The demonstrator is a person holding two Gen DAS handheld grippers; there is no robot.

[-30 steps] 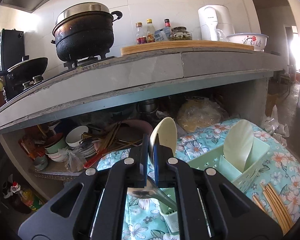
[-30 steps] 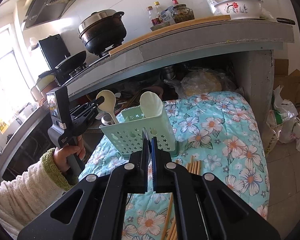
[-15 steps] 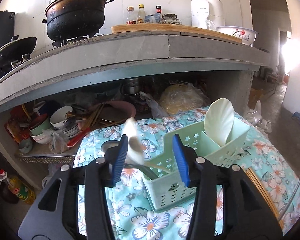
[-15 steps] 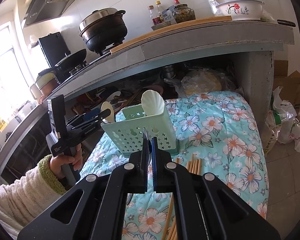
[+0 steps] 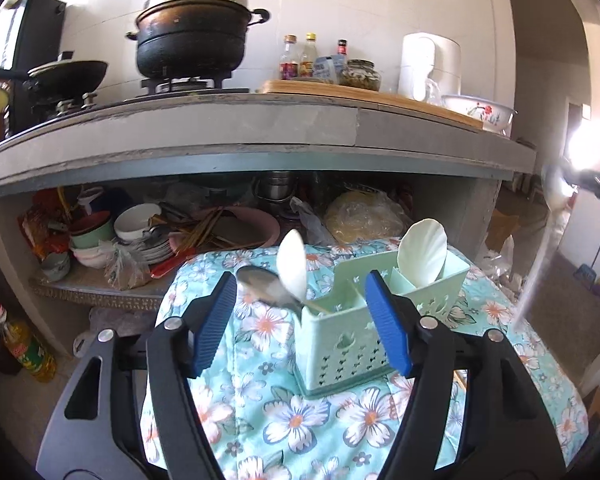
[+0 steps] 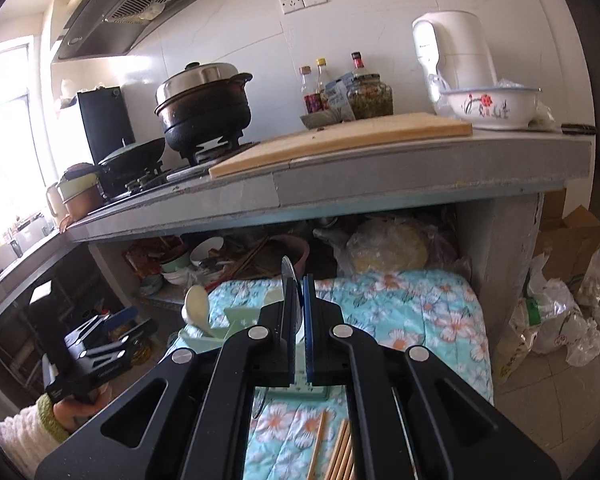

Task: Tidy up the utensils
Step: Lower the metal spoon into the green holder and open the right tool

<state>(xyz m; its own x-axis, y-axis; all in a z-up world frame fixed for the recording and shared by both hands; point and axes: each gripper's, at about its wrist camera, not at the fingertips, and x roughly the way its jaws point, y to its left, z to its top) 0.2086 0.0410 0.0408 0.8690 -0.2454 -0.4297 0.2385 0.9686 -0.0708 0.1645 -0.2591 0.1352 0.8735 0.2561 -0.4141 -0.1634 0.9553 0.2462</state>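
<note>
A mint green utensil caddy (image 5: 348, 320) stands on the floral cloth (image 5: 300, 412). A white spoon (image 5: 293, 266) and a metal spoon (image 5: 260, 284) lean out of its near left compartment; a shell-shaped white scoop (image 5: 422, 254) stands in a far one. My left gripper (image 5: 300, 320) is open and empty, its blue pads on either side of the caddy. My right gripper (image 6: 299, 308) is shut on a metal spoon (image 6: 290, 276), held edge-on above the caddy (image 6: 236, 324). Wooden chopsticks (image 6: 336, 448) lie on the cloth below it.
A grey counter (image 5: 260, 128) overhangs the cloth, with a black pot (image 5: 192, 40), cutting board (image 6: 340, 140), bottles and a bowl (image 6: 488, 106). The shelf under it holds stacked dishes (image 5: 136, 232) and bags. Plastic bags (image 6: 560, 320) lie on the floor at right.
My left gripper let go of the spoons into the caddy, opened wide and drew back. My right gripper rose from the cloth with a metal spoon in it.
</note>
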